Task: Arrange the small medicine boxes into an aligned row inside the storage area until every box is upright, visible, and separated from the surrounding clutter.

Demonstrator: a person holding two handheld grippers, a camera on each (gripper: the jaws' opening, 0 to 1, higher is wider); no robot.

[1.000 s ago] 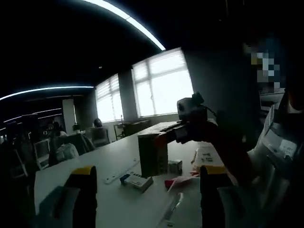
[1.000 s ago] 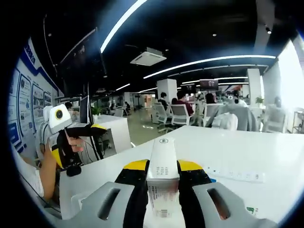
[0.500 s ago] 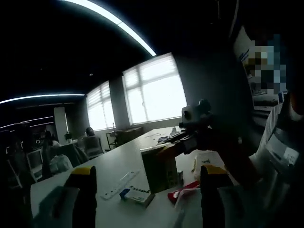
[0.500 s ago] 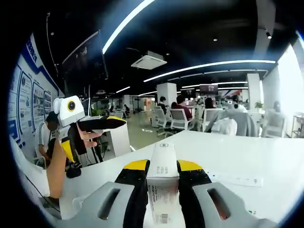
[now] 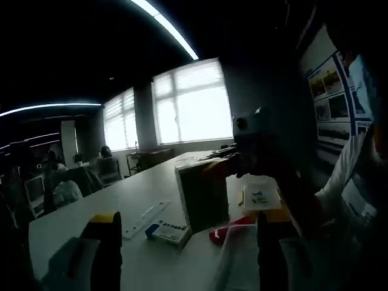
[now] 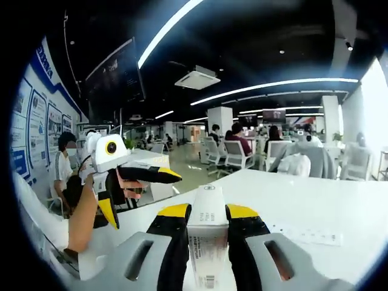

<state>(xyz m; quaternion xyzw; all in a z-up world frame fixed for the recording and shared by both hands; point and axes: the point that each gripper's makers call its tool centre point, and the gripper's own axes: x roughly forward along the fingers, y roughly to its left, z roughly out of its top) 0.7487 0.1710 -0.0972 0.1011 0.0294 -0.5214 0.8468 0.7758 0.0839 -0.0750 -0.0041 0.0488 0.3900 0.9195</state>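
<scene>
The right gripper (image 6: 207,227), grey with black fingers and yellow tips, is clamping a tall white cardboard medicine box (image 6: 206,233) between its two fingers, one pressing each long side. In the right gripper view the box is standing up between the fingers, its top reaching past the yellow tips. A small round dark logo is sitting near the top of its face, with lines of small print below and a barcode-like patch lower down; none of the writing is legible.

The left gripper (image 5: 185,227) is holding its fingers wide apart with nothing between them. It is also showing at the left of the right gripper view (image 6: 148,185), gripped by a person's hand (image 6: 124,185), jaws spread.

In the left gripper view, a long white table (image 5: 91,209) is carrying a dark upright box (image 5: 203,197), which the right gripper (image 5: 227,163) is reaching over. Just beside its base a small white-and-blue carton (image 5: 167,230) is lying flat, its printing too small to read, next to a red flat packet (image 5: 227,233). A pale label with a yellow band (image 5: 259,199) is showing nearby, its dark markings unreadable. A white power strip (image 5: 145,217) is lying farther along the table.
</scene>
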